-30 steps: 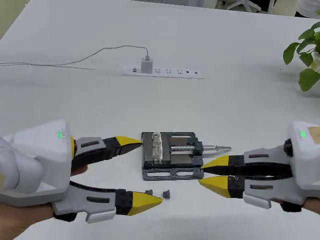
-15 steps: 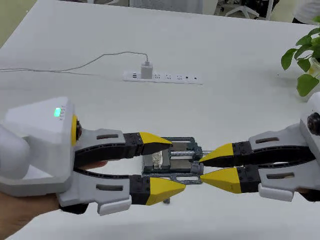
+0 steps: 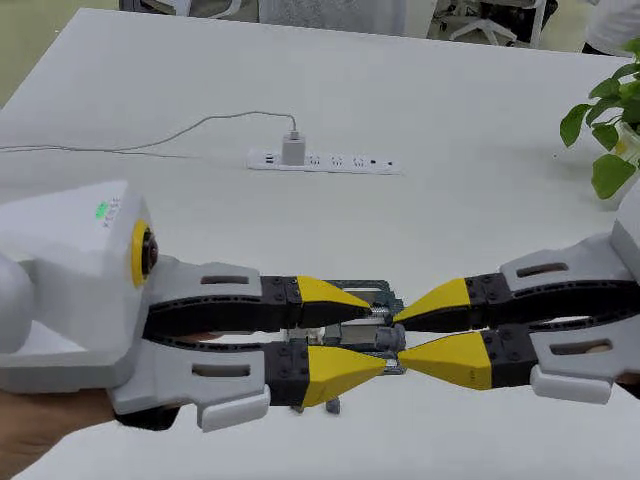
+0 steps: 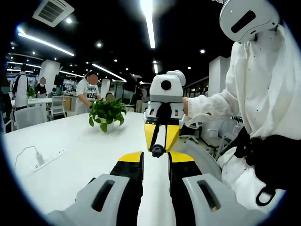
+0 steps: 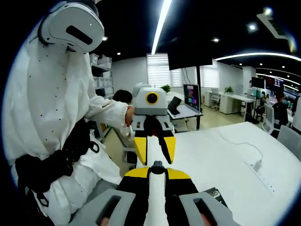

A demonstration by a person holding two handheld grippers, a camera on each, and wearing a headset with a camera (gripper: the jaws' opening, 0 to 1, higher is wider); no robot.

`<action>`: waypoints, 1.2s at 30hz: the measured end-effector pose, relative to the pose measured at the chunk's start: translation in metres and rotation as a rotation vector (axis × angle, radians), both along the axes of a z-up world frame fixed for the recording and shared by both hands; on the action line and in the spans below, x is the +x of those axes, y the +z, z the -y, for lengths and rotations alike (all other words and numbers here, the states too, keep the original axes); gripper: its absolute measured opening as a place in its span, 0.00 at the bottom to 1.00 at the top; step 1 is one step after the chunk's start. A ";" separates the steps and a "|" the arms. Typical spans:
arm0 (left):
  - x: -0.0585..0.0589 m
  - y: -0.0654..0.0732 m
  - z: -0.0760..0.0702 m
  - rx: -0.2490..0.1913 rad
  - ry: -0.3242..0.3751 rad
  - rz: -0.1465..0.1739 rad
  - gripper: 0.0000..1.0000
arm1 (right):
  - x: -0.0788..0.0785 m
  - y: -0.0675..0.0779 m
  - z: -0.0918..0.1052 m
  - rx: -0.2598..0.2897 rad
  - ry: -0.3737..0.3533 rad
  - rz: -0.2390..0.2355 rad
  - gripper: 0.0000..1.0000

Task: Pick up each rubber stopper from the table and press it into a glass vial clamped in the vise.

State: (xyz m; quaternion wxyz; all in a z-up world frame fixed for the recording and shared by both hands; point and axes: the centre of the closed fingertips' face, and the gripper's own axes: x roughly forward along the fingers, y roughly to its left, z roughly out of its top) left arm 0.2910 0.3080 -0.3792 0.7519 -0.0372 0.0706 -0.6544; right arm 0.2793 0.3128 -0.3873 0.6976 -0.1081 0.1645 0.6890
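Note:
My left gripper [image 3: 380, 331] and right gripper [image 3: 398, 335] point at each other, tips almost meeting, above the dark vise [image 3: 352, 333], which they largely hide. Both have their yellow jaws a little apart, the right narrower. One dark rubber stopper [image 3: 331, 405] peeks out on the table below the left jaw. The vials are hidden. In the left gripper view my left gripper [image 4: 155, 157] faces the right gripper [image 4: 161, 141]. The right gripper view shows my right gripper [image 5: 157, 173] facing the left gripper [image 5: 155, 153]. A small dark round thing sits at the meeting tips; what it is I cannot tell.
A white power strip [image 3: 320, 160] with a plugged charger and a cable lies at the back of the white table [image 3: 480, 220]. A potted plant [image 3: 605, 130] stands at the right edge. The vise [image 5: 216, 193] shows low on the right. People stand far behind the table.
Both grippers have moved inward from the sides and now meet tip to tip over the vise. The left jaws have narrowed. The stoppers and vials are now mostly covered.

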 end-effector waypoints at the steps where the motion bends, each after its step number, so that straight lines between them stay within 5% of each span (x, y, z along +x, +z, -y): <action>1: -0.001 0.001 0.000 -0.003 -0.003 0.002 0.15 | 0.000 0.000 0.000 0.001 0.002 0.000 0.07; 13: -0.005 0.002 0.003 0.002 -0.025 0.003 0.05 | -0.003 0.002 -0.002 0.008 0.014 0.007 0.07; 36: -0.001 0.008 0.000 -0.038 0.006 0.013 0.04 | 0.002 0.009 -0.001 0.041 -0.022 0.010 0.07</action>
